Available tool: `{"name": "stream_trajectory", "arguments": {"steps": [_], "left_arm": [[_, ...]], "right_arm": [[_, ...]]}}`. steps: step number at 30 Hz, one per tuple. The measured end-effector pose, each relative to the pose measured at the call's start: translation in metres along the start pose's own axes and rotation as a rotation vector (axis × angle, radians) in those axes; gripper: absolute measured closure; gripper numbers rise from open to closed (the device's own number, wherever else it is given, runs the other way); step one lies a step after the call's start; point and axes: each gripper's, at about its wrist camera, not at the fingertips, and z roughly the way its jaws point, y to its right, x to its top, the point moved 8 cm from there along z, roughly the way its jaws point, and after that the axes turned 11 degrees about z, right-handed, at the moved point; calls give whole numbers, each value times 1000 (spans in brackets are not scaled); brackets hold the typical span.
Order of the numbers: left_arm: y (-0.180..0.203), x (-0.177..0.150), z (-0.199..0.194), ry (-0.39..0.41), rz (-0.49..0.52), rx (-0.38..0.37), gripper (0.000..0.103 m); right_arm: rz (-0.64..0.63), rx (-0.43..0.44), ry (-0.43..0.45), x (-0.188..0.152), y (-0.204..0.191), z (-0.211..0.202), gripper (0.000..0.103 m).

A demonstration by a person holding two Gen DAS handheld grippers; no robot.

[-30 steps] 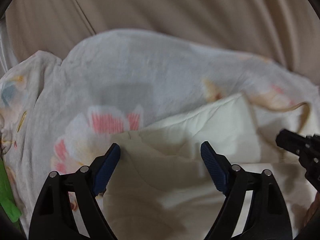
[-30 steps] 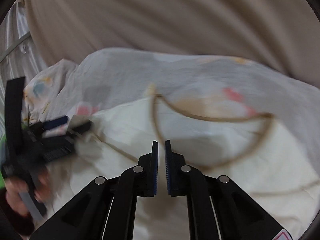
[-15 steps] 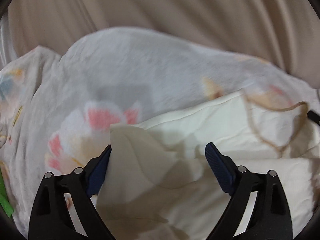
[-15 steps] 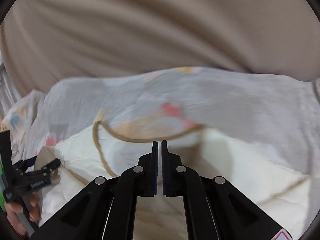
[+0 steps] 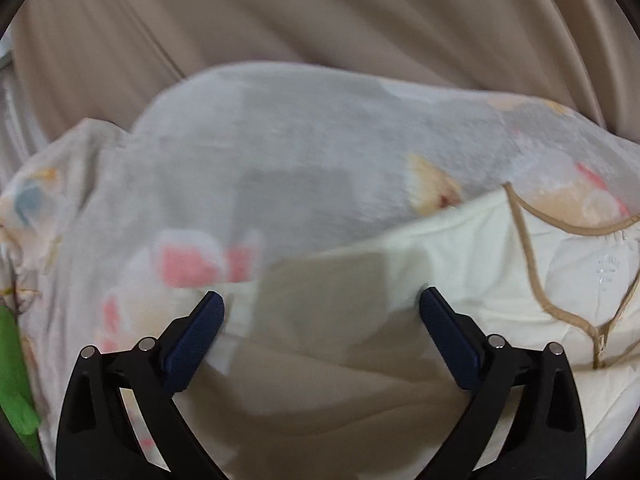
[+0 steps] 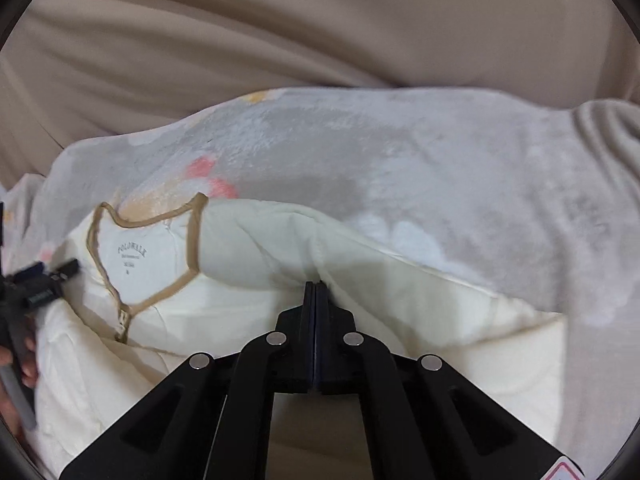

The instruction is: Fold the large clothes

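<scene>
Right gripper fingers pinch the cream shirt on the blanket; left gripper fingers spread above it

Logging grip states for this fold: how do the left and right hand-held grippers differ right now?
The left hand-held gripper is wide open and holds nothing; the right hand-held gripper is shut, pinching a fold of the cream shirt. Both are black with blue pads, over the same shirt on the floral blanket.
</scene>
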Motion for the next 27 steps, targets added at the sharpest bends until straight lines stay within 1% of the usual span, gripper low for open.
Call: {"name": "stream_trajectory", "arguments": {"steps": [1,2,4,5,6,7,8,9,10,11,13,14,15,16,18,19,21,22,23,24,25,26,27], "left_arm": [[-6,-3,-11,26,-2,-19,8],[-11,-6,-19,42,-2,-25,8],[-21,-17,-35,61,15,2,7],[-25,-27,-38,57,35,27,7],[-27,-34,-37,38,60,50,7],[-28,-46,-34,5,91,73,7],[-30,-56,-33,-19,108,85,7],[-36,-69,-36,-27,112,90,7],[-41,-76,-41,-25,110,89,7],[-45,-84,-49,-24,113,83,7],[-49,-101,-68,-12,117,58,7],[-50,-107,-73,-8,124,45,7],[-48,-116,-80,-11,137,37,7],[-48,-123,-82,-17,148,35,7],[-42,-139,-87,-29,167,34,7],[-41,-146,-90,-28,165,37,7],[-45,-158,-99,-24,143,20,7],[-48,-163,-105,-28,124,8,7],[-51,-169,-113,-27,103,-10,7],[-54,-176,-123,-25,84,-31,7],[-55,-182,-133,-22,74,-47,7],[-56,-189,-144,-15,69,-65,7],[-54,-199,-158,-5,67,-93,7]], "right_arm": [[11,6,24,-1,2,-12,103],[11,35,40,-5,1,-25,99],[-25,72,33,-16,0,-37,99],[-65,45,11,-25,2,-35,99],[-94,-4,-9,-32,8,-30,99],[-118,-70,-31,-40,19,-25,102],[-105,-114,-24,-43,32,-29,103],[-70,-133,-4,-42,42,-40,103],[-23,-131,14,-43,51,-55,99],[26,-85,27,-47,58,-74,92],[69,7,26,-65,63,-106,89],[60,29,12,-79,64,-119,89],[41,36,-1,-93,65,-127,89],[14,23,-19,-108,66,-131,88],[-37,-62,-84,-140,82,-123,90],[-25,-63,-85,-151,90,-125,96],[46,-50,-78,-165,104,-145,96],[78,-42,-64,-170,109,-159,90],[97,-24,-43,-174,112,-172,87],[107,0,-18,-181,114,-192,87],[113,15,-3,-189,116,-207,84],[119,28,12,-199,118,-223,76],[123,39,26,-208,119,-236,71]]}}
